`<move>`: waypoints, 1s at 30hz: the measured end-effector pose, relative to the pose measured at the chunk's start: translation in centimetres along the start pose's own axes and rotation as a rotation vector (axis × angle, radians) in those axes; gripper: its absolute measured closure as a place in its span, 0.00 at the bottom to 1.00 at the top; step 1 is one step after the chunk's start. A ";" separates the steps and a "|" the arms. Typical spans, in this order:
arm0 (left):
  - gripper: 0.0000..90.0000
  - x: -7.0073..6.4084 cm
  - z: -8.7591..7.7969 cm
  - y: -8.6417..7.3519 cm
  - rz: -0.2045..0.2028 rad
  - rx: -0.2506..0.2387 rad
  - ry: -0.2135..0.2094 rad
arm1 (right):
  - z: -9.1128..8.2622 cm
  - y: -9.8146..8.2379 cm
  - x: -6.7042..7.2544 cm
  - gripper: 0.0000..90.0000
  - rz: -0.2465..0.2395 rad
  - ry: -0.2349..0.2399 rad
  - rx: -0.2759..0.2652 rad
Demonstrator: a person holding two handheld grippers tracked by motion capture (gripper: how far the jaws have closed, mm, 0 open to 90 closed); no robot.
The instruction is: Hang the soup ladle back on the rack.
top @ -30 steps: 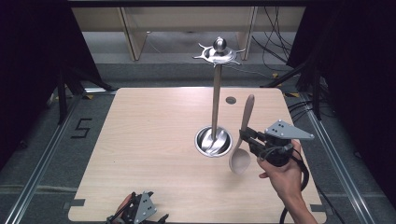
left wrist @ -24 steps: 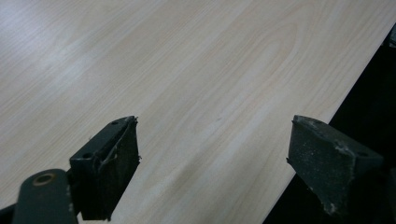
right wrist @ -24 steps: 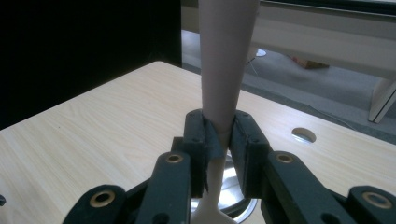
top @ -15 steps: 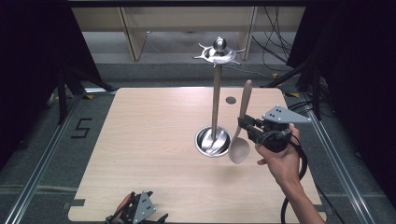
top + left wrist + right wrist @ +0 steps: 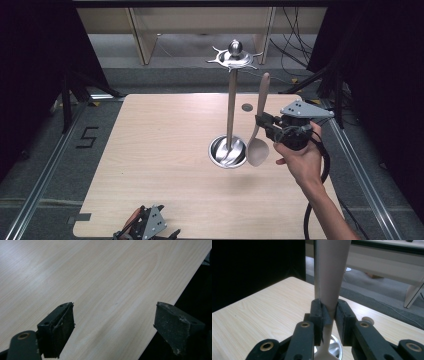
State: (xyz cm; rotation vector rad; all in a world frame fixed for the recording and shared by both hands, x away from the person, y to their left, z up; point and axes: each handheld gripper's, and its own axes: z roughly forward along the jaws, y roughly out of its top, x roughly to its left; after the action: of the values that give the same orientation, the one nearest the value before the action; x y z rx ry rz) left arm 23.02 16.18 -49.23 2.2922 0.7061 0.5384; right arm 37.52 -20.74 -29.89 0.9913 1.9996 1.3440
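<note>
I have the right gripper clamped on a pale wooden spoon, the jaws pressed against the narrow neck of the handle just above the bowl; in the right gripper view the two black pads squeeze that neck from both sides, and the handle widens as it climbs out of the top of the frame. From the high view the spoon hangs nearly upright, clear of the table, handle end up and bowl down, toward the table's right edge and about midway between its near and far edges. Just to its left stands the metal utensil stand, a slim pole rising from a round shiny base to a hooked crown with a ball on top; the spoon's bowl sits just beside the base's right rim and I cannot tell whether they touch. The spoon's handle tip reaches up beside the pole, below the crown. A small round grey mark lies on the table beyond the gripper, toward the far right corner. My left gripper rests low at the table's near edge, left of centre; in the left gripper view its jaws stand wide apart over bare wood at the table's edge, with nothing between them
</note>
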 end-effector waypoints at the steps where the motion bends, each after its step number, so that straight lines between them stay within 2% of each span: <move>1: 0.17 0.0 0.0 0.0 0.002 0.003 0.001 | 0.1 0.1 0.0 0.86 0.005 -0.005 0.008; 2: 0.17 0.0 0.0 0.0 0.004 0.001 -0.005 | 0.2 0.2 -0.2 0.86 -0.005 -0.003 0.012; 3: 0.17 -0.1 0.0 0.0 -0.015 -0.013 -0.005 | 0.2 0.3 -0.2 0.86 0.003 -0.002 0.010; 4: 0.17 0.1 -0.1 0.0 0.007 0.000 0.008 | 0.3 0.5 -0.2 0.86 -0.005 -0.005 0.015; 5: 0.17 0.2 -0.1 0.0 0.009 0.000 0.012 | 0.4 0.6 -0.3 0.86 -0.010 -0.012 0.005; 7: 0.17 0.1 0.0 -0.1 -0.003 -0.002 0.001 | 0.5 0.8 -0.3 0.86 0.003 -0.003 0.015; 10: 0.17 0.0 0.1 -0.1 -0.002 -0.013 0.010 | 0.8 1.2 -0.3 0.86 -0.018 -0.011 0.025; 11: 0.17 0.0 0.0 0.0 -0.001 0.000 -0.008 | 1.0 1.4 -0.4 0.86 -0.022 -0.018 0.022; 13: 0.17 0.0 0.0 0.0 0.000 0.004 -0.001 | 1.1 1.5 -0.3 0.86 -0.005 -0.009 0.037; 18: 0.17 0.0 0.0 -0.1 0.005 0.004 0.000 | 1.3 1.8 -0.5 0.86 -0.018 -0.010 0.042; 20: 0.17 0.0 0.0 -0.1 0.006 0.002 0.004 | 1.5 1.8 -0.4 0.86 0.005 -0.008 0.035; 23: 0.17 0.0 0.0 -0.1 0.003 0.004 -0.004 | 1.7 2.0 -0.6 0.86 -0.024 -0.010 0.054; 24: 0.17 0.0 0.0 -0.1 0.001 0.002 -0.005 | 1.9 2.0 -0.4 0.86 0.002 -0.001 0.056; 26: 0.17 0.0 0.0 -0.1 0.002 0.001 -0.005 | 2.0 2.0 -0.5 0.86 -0.021 -0.008 0.057; 30: 0.17 -0.1 0.2 -0.1 0.001 -0.002 -0.013 | 2.3 1.9 -0.3 0.86 0.000 -0.008 0.054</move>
State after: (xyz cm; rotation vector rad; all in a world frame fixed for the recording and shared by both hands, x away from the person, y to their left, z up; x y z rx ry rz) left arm 23.01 16.13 -49.43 2.2926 0.6973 0.5241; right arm 40.02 -19.27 -28.92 1.0185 2.0400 1.2902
